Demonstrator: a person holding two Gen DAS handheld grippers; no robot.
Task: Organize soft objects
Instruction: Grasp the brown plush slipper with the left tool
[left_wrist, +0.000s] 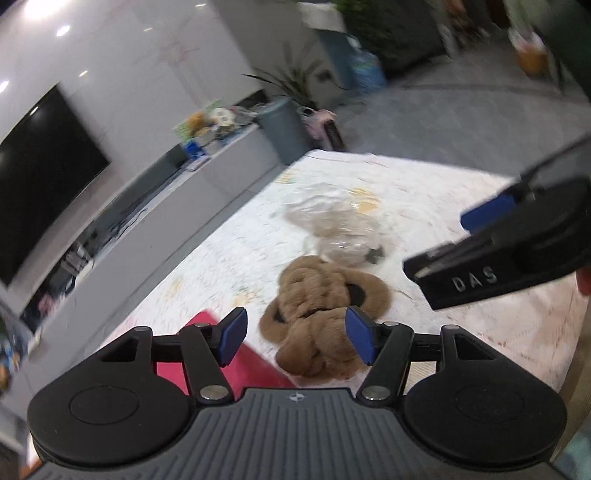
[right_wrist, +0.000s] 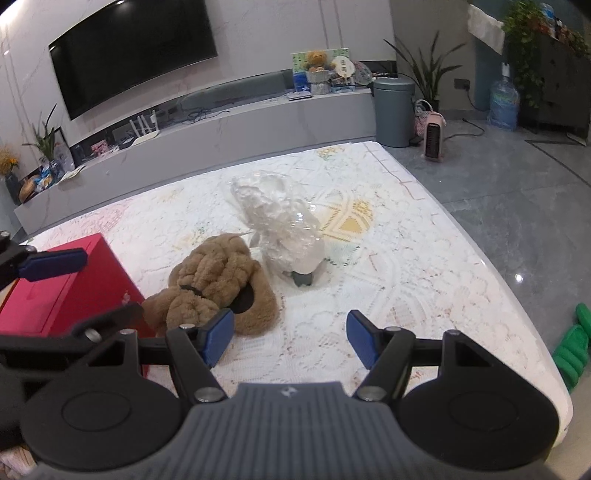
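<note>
On the lace-patterned white tabletop, a fluffy brown plush toy lies slumped just beside a red rectangular box; a crinkled clear plastic bag holding a pale soft item stands touching its far side. Left claw hovers over the plush, jaws apart, nothing held. Right claw also apart and empty, above bare cloth nearer the bag.

Risks, as judged:
- Plush is limp; a pinch on one limb may let the body dangle and drag the bag over.
- Slick film could slip from the pads.
- Claws sit close together; collision is possible if both reach at once.
- Lace may snag a fingertip.
</note>
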